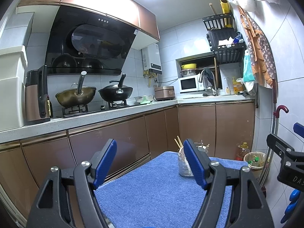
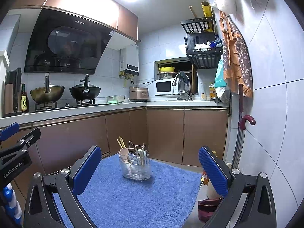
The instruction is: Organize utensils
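Right wrist view: utensil holder (image 2: 135, 166) is seen upright, dead ahead of released right gripper (image 2: 150, 168); left gripper (image 1: 150, 163) also released, holder right of centre.

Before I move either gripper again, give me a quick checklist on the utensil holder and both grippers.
1. Left gripper open and holding nothing: ok.
2. Right gripper open and holding nothing: ok.
3. Utensil holder standing upright on the blue towel: ok.
4. Utensils inside the holder: ok; chopsticks and a pale spoon stand in it.
5. Loose utensils left on the towel: none in the part that shows; the near edge is hidden behind the grippers, so cannot tell.
6. Both grippers apart from the holder: ok; neither touches it.
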The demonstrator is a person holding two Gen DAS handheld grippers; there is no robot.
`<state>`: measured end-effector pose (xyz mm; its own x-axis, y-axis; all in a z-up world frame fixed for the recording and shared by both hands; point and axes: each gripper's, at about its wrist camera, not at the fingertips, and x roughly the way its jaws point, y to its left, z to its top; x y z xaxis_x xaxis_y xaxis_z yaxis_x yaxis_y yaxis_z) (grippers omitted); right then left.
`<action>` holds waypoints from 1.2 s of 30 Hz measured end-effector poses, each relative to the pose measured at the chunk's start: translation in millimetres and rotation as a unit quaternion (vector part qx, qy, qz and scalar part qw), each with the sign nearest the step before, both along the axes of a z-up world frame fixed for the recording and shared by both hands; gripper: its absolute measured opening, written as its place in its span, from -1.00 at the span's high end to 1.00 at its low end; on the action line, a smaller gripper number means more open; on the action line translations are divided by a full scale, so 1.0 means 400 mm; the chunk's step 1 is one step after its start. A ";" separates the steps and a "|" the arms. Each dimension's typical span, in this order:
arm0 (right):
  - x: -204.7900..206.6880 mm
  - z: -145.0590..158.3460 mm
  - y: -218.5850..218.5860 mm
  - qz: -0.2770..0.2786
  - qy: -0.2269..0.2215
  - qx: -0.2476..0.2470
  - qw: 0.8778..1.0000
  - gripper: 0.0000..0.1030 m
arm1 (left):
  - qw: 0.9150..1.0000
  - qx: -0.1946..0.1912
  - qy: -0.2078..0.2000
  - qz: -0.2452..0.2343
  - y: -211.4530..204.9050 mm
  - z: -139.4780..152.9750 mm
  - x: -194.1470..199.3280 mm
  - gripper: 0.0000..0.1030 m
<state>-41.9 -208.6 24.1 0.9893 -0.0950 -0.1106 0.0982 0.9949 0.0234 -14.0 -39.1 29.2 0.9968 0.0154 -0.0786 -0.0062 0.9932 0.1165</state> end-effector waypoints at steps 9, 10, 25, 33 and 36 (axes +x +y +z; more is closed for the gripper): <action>0.001 -0.003 0.001 0.001 0.002 0.000 1.000 -1.00 | 1.000 0.004 0.002 -0.002 -0.001 -0.004 0.001 -0.38; 0.000 -0.008 0.002 0.000 0.003 0.000 1.000 -1.00 | 1.000 0.005 0.003 -0.002 -0.002 -0.005 0.002 -0.38; 0.004 -0.029 0.001 0.001 0.013 0.002 1.000 -1.00 | 1.000 0.005 0.006 -0.002 -0.001 -0.005 0.004 -0.39; 0.004 -0.028 -0.002 0.001 0.012 0.002 1.000 -1.00 | 1.000 0.006 0.007 -0.002 -0.002 -0.005 0.005 -0.39; 0.004 -0.028 -0.003 0.001 0.013 0.002 1.000 -1.00 | 1.000 0.005 0.007 -0.002 -0.002 -0.004 0.005 -0.38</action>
